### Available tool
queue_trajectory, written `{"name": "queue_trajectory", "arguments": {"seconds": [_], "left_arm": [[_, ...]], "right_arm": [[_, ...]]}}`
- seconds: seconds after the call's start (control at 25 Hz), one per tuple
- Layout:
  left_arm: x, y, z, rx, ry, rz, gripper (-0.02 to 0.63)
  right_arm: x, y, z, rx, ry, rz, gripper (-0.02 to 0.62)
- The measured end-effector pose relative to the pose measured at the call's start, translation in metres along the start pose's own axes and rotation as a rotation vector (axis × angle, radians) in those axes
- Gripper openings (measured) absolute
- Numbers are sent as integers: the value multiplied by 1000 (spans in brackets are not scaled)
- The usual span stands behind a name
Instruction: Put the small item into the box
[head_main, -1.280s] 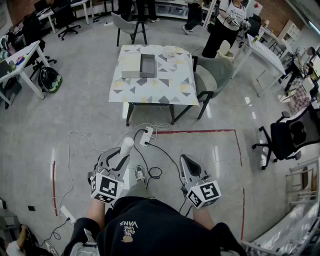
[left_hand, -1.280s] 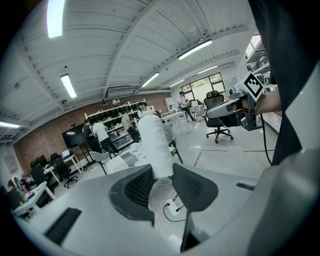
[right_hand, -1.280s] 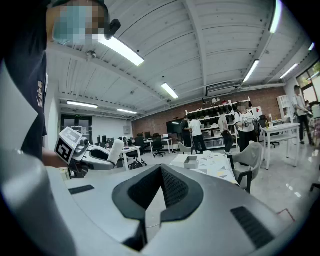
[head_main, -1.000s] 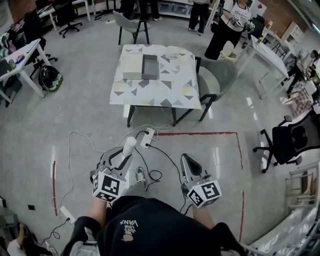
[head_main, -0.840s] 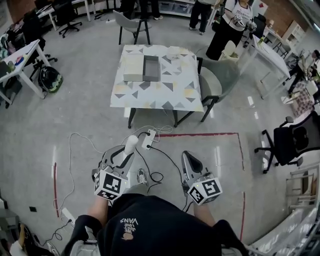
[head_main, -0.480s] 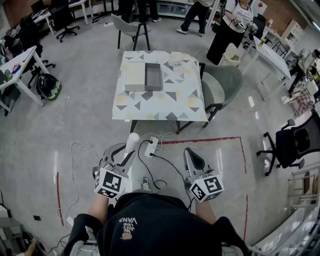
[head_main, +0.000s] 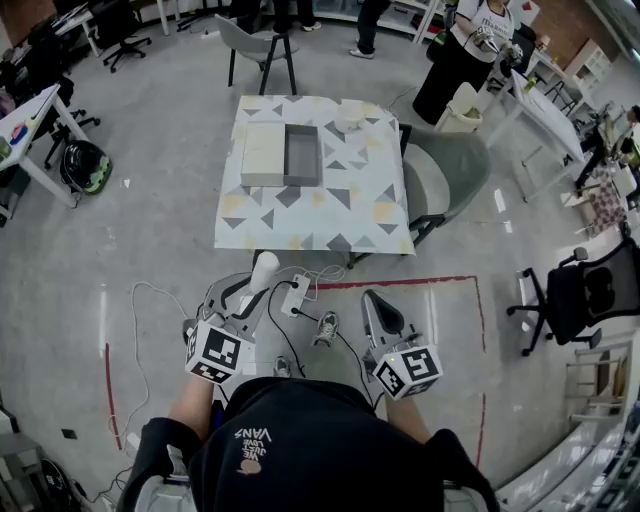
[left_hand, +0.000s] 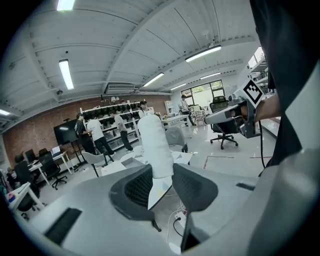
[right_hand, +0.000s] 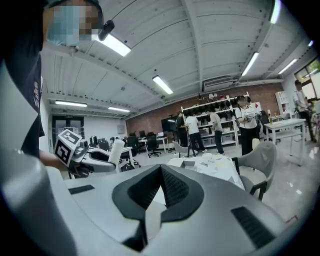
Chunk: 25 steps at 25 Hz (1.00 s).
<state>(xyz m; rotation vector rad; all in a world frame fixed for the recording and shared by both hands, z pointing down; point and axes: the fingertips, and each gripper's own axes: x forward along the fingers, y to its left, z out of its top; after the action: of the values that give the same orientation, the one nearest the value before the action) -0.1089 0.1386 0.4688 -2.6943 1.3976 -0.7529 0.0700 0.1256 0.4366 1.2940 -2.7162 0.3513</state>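
1. While the person (head_main: 300, 450) stands on the grey floor (head_main: 150, 230) short of the table (head_main: 320, 215), both grippers are held low in front of the body, side by side but apart.
2. The left gripper (head_main: 250, 290) is clamped on the small white item (head_main: 263, 268), a rounded cylinder. In the left gripper view, the two dark pads of this gripper (left_hand: 162, 185) press on the lower end of the item (left_hand: 155, 147). The rest of the item stands up past the jaw tips.
3. The right gripper (head_main: 372, 305) carries nothing. In the right gripper view, the jaws of this gripper (right_hand: 161, 187) are drawn together, the ribbed pads meeting at the tips with nothing between them.
4. The box (head_main: 302, 155), grey and open-topped, sits on the far left part of the table, well apart from the held item. A pale flat slab (head_main: 260, 153) lies against the box's left side.
5. The table is covered with a cloth of grey and yellow triangles, and a small white object (head_main: 350, 125) rests near its far edge, to the right of the box.
6. A grey chair (head_main: 445, 170) stands at the table's right side.
7. On the floor just ahead of the grippers lie a white power strip (head_main: 293, 296) with trailing cables and a line of red tape (head_main: 400, 283).
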Motion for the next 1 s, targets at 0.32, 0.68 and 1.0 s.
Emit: {"name": "queue_trajectory", "arguments": {"seconds": [0.32, 0.68, 1.0], "left_arm": [[72, 45, 13, -42, 32, 38, 126], [160, 90, 31, -161, 87, 120, 126], [225, 114, 22, -223, 127, 117, 126]], "right_arm": [[63, -61, 20, -17, 22, 63, 0], [115, -137, 34, -16, 51, 149, 0], [137, -174, 28, 7, 78, 170, 0]]}}
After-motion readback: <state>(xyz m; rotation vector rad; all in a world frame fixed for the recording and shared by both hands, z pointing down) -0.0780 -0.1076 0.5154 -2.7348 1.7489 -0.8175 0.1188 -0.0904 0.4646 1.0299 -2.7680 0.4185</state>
